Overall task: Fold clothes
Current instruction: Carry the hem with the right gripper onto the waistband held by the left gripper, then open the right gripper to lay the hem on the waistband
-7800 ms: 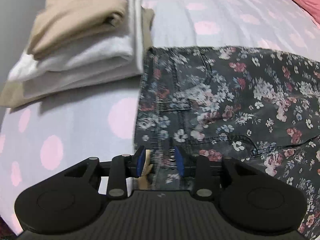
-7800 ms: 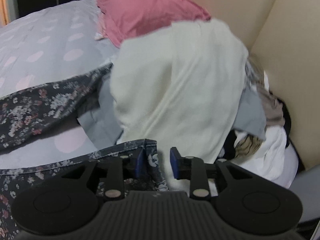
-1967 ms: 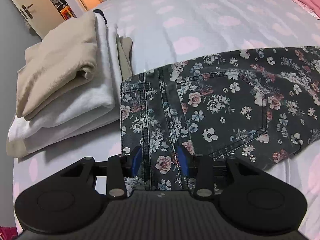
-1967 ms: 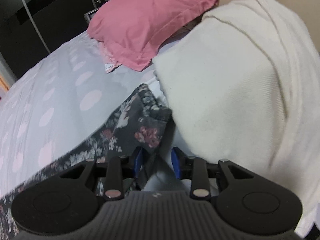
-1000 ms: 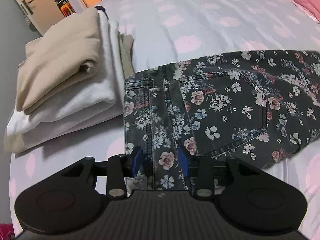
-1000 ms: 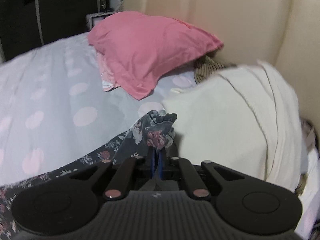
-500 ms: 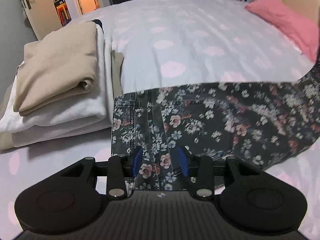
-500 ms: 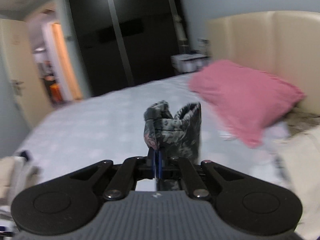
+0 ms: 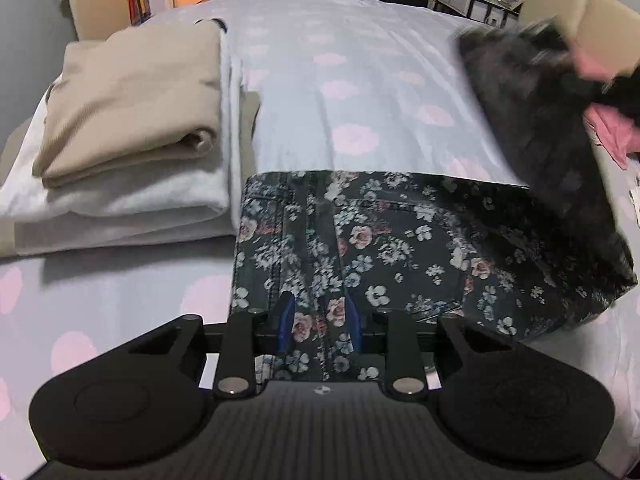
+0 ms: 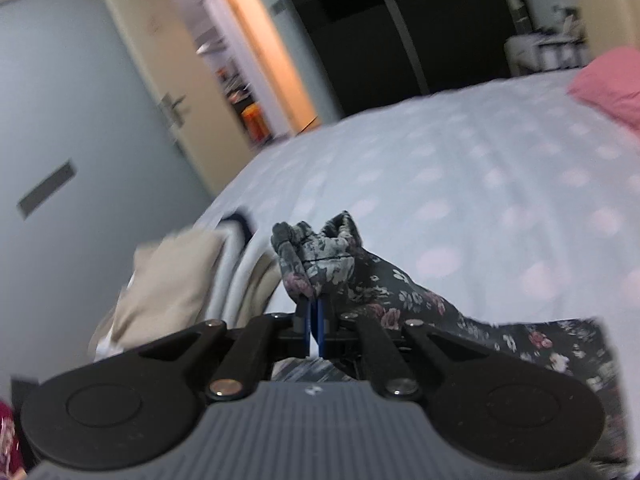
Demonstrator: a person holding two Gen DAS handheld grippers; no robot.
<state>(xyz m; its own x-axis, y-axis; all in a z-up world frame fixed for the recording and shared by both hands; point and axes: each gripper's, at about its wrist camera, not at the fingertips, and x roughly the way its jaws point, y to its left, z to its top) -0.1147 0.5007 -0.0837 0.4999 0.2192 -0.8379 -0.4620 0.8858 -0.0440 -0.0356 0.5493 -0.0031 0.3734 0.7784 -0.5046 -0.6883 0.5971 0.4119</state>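
Dark floral trousers (image 9: 392, 240) lie on the dotted bed sheet (image 9: 360, 80), waist end near me. My left gripper (image 9: 320, 326) is open, its blue pads either side of the waistband. My right gripper (image 10: 314, 330) is shut on the bunched leg end of the floral trousers (image 10: 320, 256) and holds it raised above the bed. In the left wrist view that lifted leg (image 9: 552, 128) shows blurred at the right, arching over the flat part.
A stack of folded clothes, beige on white (image 9: 132, 120), sits left of the trousers; it also shows in the right wrist view (image 10: 172, 280). A pink pillow (image 10: 608, 80) lies at the far right. A lit open doorway (image 10: 256, 80) stands beyond the bed.
My right gripper closed on the trouser leg end, lifted it and is swinging it left toward the waist. My left gripper stays open over the waistband.
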